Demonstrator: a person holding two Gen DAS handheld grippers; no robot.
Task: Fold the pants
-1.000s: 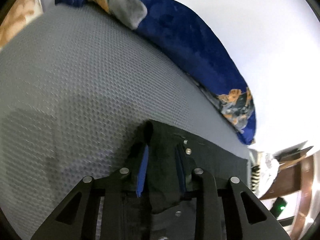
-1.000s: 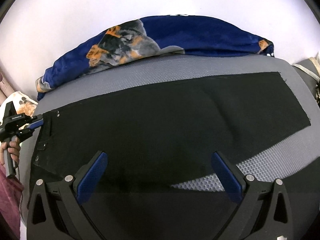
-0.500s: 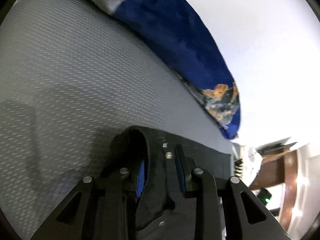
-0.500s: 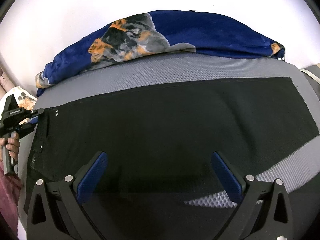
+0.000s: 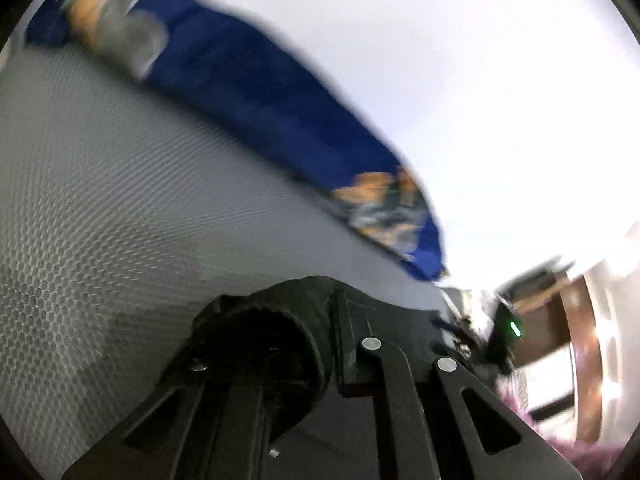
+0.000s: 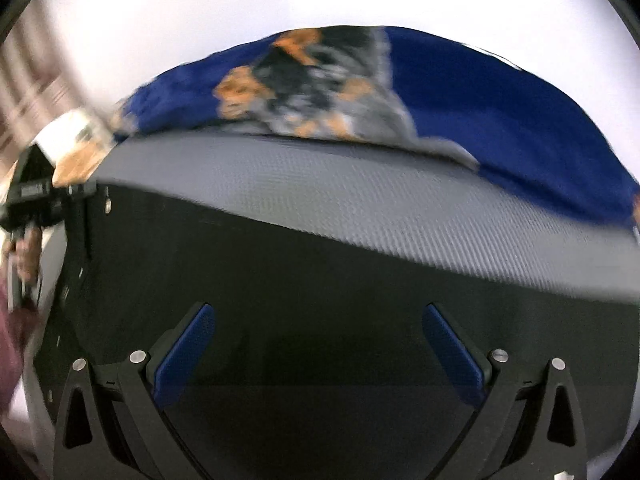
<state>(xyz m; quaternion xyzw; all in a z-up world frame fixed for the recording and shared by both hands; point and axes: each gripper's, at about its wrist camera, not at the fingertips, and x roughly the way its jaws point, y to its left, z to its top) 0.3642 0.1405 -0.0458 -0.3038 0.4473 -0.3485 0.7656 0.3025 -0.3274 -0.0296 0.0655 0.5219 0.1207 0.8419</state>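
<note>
left gripper (image 5: pixel 320 344) clamped on black pants (image 5: pixel 280 320) | grey mattress (image 5: pixel 120 200) | blue blanket (image 5: pixel 260 100)

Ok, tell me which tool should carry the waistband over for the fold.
Left. The left tool is already shut on the bunched waistband of the black pants; the right tool hangs open above the flat leg, gripping nothing.

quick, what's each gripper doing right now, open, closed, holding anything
Left gripper: jaws have just been closing; now shut on the waistband corner of the black pants.
Right gripper: open wide above the pants, holding nothing.
</note>
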